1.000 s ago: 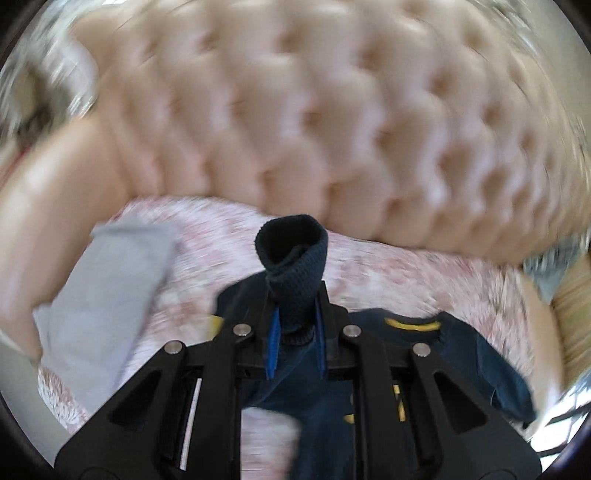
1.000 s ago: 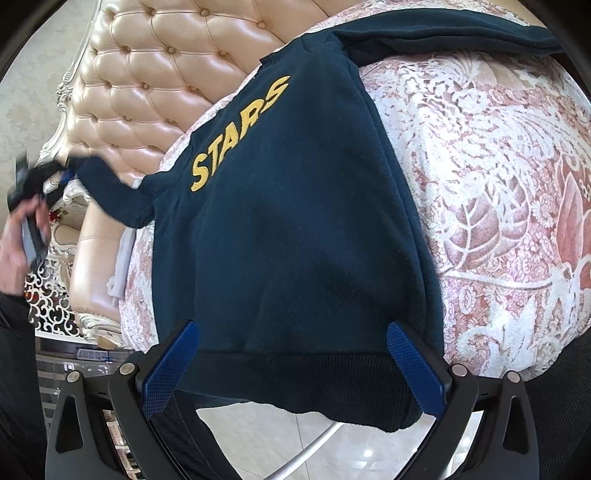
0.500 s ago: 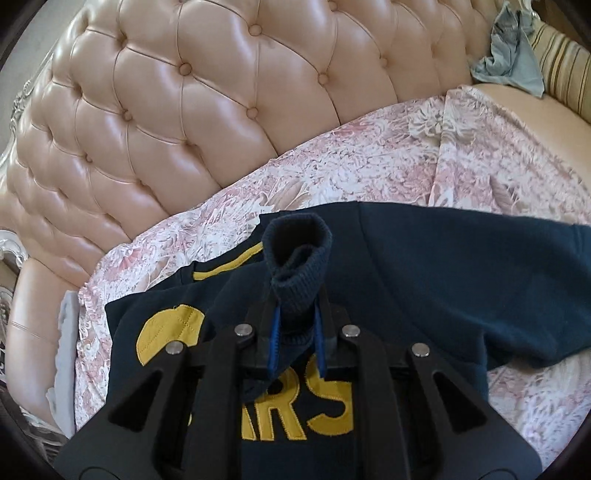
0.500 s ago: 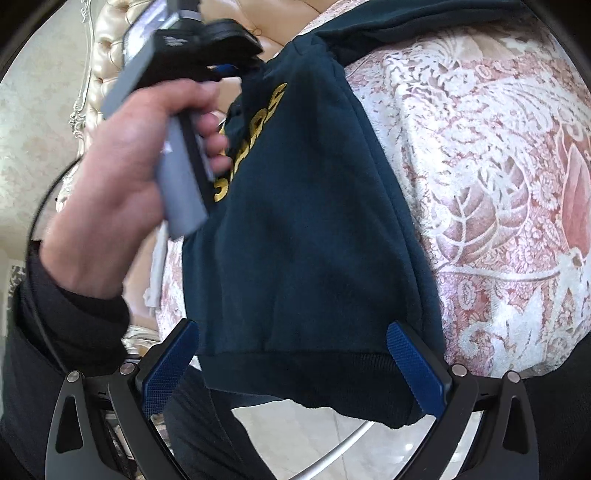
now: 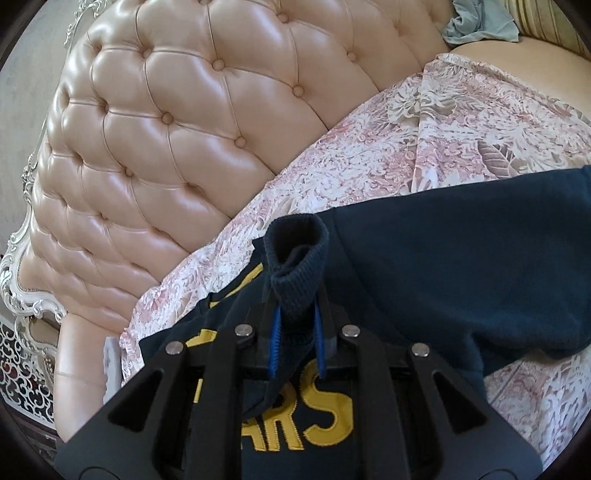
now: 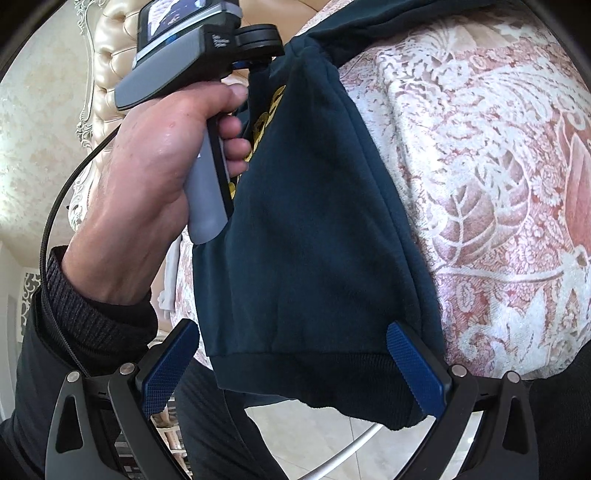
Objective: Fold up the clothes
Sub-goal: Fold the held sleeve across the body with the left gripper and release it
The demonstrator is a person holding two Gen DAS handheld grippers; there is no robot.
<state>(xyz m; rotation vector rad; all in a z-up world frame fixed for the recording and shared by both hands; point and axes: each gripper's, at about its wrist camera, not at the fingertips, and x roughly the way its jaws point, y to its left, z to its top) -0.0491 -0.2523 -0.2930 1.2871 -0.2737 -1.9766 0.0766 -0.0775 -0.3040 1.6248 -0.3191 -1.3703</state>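
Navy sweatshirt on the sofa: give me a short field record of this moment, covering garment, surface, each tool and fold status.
garment: navy sweatshirt with yellow lettering, front up
surface: pink floral cover on a tufted sofa
left tool: shut on the ribbed sleeve cuff, held over the chest lettering
right tool: open, pads either side of the hem, which overhangs the seat edge
fold status: sleeve brought across the body, not released

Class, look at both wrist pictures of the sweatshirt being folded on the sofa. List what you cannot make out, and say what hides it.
- Left wrist view: the word on the sweatshirt; only "ARS" shows, the left claw and the cuff it pinches cover the rest.
- Right wrist view: the same yellow letters, hidden by the hand.
- Right wrist view: the sweatshirt's far sleeve, cut off by the top edge.
- Left wrist view: the grey cloth, cut off at the top.
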